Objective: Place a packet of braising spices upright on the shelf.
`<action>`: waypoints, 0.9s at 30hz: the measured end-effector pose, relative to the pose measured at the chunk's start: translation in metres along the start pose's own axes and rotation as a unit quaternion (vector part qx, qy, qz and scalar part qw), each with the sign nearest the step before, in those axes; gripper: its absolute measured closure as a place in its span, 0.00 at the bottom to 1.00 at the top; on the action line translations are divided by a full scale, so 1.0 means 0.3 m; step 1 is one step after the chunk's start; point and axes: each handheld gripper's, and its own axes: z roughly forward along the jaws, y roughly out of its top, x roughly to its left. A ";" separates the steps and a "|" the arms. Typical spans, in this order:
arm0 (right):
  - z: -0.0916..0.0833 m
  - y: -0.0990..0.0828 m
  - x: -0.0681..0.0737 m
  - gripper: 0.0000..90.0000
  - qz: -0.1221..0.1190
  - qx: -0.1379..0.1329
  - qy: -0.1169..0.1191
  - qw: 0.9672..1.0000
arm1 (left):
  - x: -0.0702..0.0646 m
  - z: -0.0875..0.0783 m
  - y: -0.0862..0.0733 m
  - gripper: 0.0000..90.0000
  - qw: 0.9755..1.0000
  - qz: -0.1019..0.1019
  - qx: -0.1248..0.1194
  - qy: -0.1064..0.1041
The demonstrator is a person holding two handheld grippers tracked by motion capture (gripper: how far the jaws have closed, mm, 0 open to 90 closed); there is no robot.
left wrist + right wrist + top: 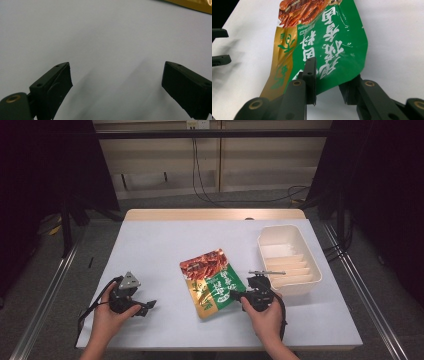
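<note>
Now, working from the left of the high view, you are holding the left tongs (150, 305) low over the bare white table (150, 245), jaws standing wide apart with nothing between them; the left gripper view is showing only a gold sliver of the packet at its upper right corner. Keeping them parked there looks sensible, clear of the work.

At the centre, the snack packet (212, 282) is lying flat on the table, red picture toward the top of the frame, green panel and gold strip toward you. Your right tongs (233, 294) are reaching its lower right corner. In the right gripper view, the jaws are straddling the green edge of the packet (332, 50), one above the foil and one beside it, apart and not yet pinching. My judgement: you are lining up a grasp, so push the edge deeper between the pads before closing, since glossy foil will likely slip from a shallow bite.

At the right, the cream tray (305, 245) is sitting well apart from the packet, its ridged floor holding nothing that I can see.
</note>
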 end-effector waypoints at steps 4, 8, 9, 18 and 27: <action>0.009 -0.004 -0.001 0.78 0.003 -0.002 -0.002 1.000 | 0.001 -0.003 0.001 0.10 1.000 -0.001 -0.001 0.004; 0.021 -0.010 -0.001 0.83 0.011 0.003 -0.001 1.000 | 0.003 -0.005 0.001 0.10 1.000 0.006 0.004 0.002; 0.021 -0.011 0.001 0.84 0.015 0.006 -0.004 1.000 | -0.001 -0.002 0.000 0.10 1.000 -0.004 -0.004 0.002; 0.038 -0.036 0.028 0.79 0.024 0.007 0.014 1.000 | -0.001 -0.002 -0.001 0.10 1.000 -0.003 -0.006 0.004; 0.039 -0.031 0.024 0.95 0.031 0.015 0.013 0.999 | -0.001 -0.005 -0.002 0.10 1.000 -0.003 -0.003 0.005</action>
